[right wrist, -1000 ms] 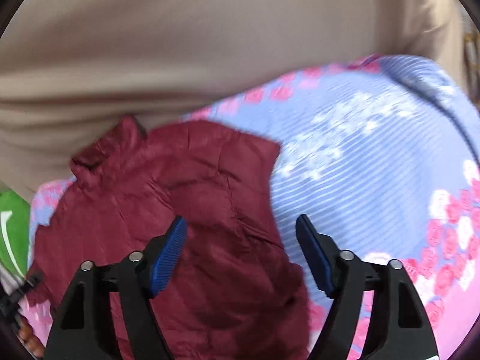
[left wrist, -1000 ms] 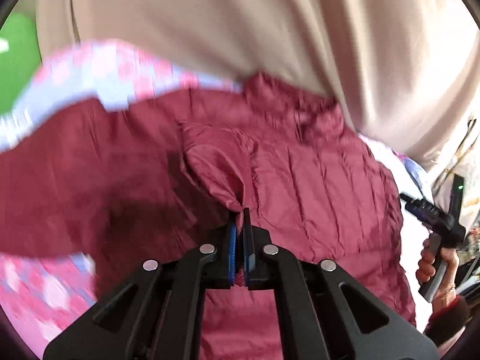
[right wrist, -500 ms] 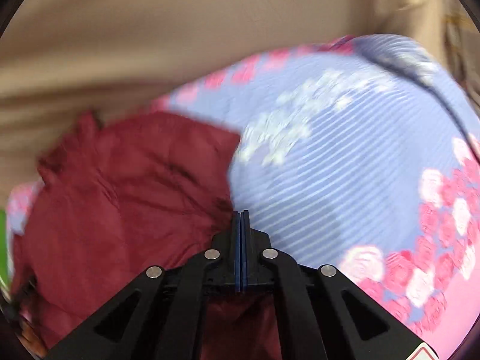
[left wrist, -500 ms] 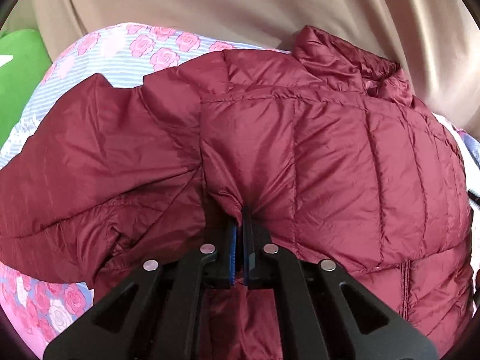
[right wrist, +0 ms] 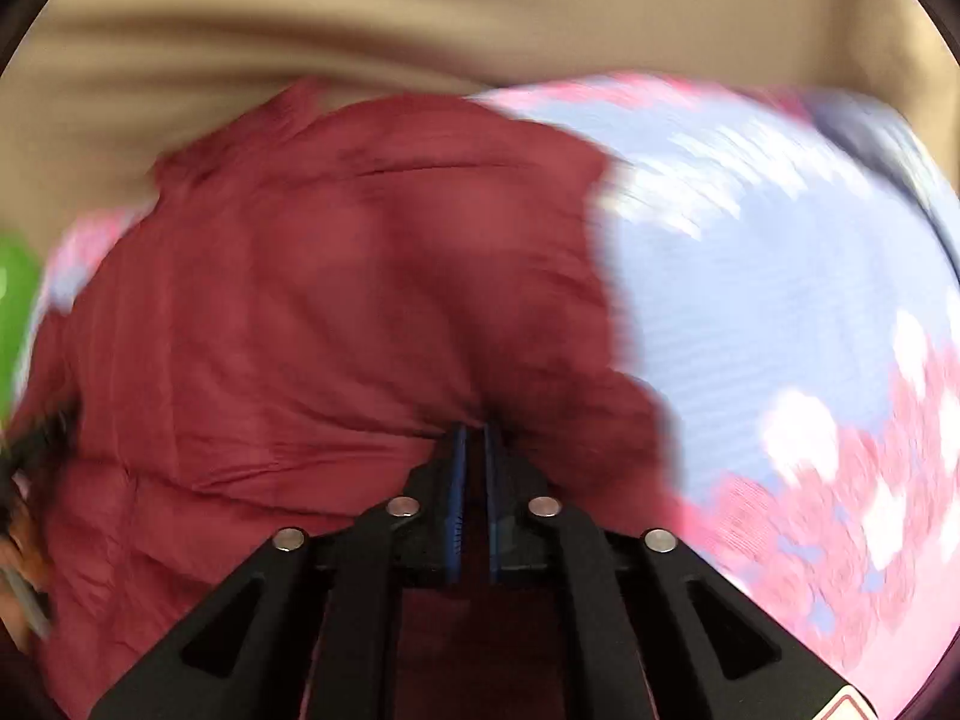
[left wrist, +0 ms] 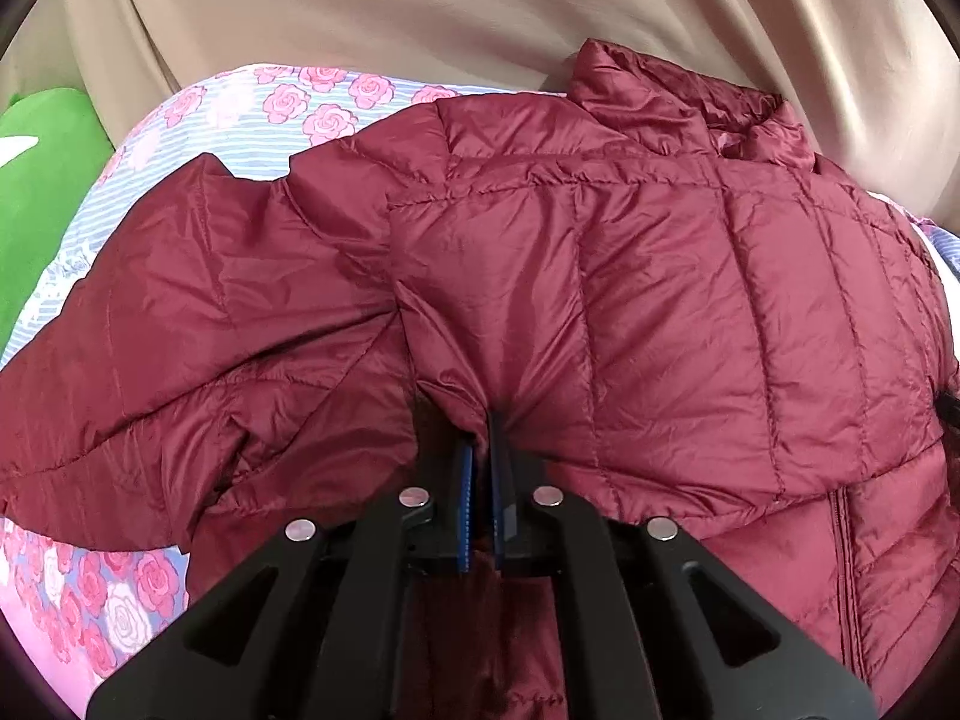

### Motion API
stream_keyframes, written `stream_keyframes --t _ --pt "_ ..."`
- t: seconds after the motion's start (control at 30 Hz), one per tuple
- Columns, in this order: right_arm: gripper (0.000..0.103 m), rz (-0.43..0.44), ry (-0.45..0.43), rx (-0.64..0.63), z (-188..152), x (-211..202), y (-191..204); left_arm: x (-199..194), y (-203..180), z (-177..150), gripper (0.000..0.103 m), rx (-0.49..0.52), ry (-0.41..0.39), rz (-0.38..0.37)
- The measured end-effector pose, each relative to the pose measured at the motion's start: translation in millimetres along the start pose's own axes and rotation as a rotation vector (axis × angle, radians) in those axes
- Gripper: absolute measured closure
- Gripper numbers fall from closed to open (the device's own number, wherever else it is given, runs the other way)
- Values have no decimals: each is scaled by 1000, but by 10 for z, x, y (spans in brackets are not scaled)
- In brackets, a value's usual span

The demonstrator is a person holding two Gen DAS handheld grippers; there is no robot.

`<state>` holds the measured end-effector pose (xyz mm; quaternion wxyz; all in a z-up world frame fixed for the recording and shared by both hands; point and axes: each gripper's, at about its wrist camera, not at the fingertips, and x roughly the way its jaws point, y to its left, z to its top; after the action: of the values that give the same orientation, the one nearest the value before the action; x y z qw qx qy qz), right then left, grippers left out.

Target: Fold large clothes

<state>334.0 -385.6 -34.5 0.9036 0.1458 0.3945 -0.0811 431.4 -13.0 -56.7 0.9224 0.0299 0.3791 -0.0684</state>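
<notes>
A maroon quilted puffer jacket (left wrist: pixel 648 312) lies on a floral bedsheet (left wrist: pixel 282 114), collar toward the far beige curtain, one sleeve spread to the left. My left gripper (left wrist: pixel 480 450) is shut on a fold of the jacket near the armpit. In the right wrist view, which is blurred by motion, the jacket (right wrist: pixel 312 312) fills the left and middle, and my right gripper (right wrist: pixel 474 438) is shut on its near edge. The cloth under both sets of jaws is hidden.
A beige curtain (left wrist: pixel 480 6) hangs behind the bed. A green object (left wrist: pixel 42 180) lies at the far left. The blue and pink sheet (right wrist: pixel 780 312) stretches to the right of the jacket. A hand shows at the left edge of the right wrist view.
My right gripper closed from open and now grips the jacket's edge, swinging so the jacket fills more of its view. My left gripper kept its hold as the jacket flattened out.
</notes>
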Motion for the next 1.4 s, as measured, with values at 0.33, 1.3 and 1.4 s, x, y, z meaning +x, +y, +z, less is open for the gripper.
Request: stream_keyframes --t 0.33,1.3,1.4 --pt "46 40 -49 88 -337 -566 -387 -625 522 -295 30 -150 -52 -98" --pt "64 -33 -74 -66 -780 -1170 72 -1404 3095 -954 27 -729 -89 46" --pt "59 -12 -76 -110 -925 -1260 231 -1260 3854 -1010 27 -871 -63 137"
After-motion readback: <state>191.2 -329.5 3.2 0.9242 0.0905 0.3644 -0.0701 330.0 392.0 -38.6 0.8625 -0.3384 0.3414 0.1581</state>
